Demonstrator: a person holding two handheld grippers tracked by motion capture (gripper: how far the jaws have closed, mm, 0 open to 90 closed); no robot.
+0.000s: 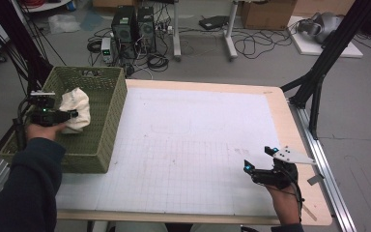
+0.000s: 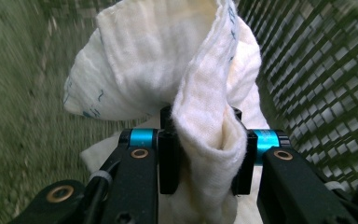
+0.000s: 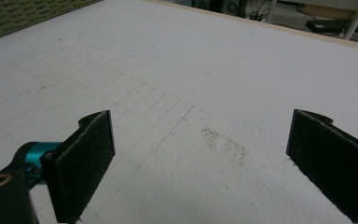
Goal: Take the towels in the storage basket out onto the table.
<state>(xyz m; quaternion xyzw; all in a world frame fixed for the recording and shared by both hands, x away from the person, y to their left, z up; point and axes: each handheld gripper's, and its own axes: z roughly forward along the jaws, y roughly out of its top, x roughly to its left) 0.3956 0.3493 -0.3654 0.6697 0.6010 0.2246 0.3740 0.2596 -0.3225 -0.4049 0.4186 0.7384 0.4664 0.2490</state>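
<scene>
A white gridded table [image 1: 193,145] fills the room's middle, cables and computers on the floor beyond. A green basket [image 1: 107,121] sits at its left edge. Inside, the left gripper [image 2: 204,154] pinches a fold of cream cloth [image 2: 168,60]. The right gripper [image 3: 200,158] hovers wide open over bare table, well apart.

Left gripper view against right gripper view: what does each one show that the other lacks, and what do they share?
The left gripper view alone shows the cream cloth, a fold of it pinched between the left gripper fingers.

The right gripper view alone shows the right gripper with fingers wide apart and nothing between them, over the white gridded table mat.

Both show the green woven basket, seen in the right gripper view's far corner.
</scene>
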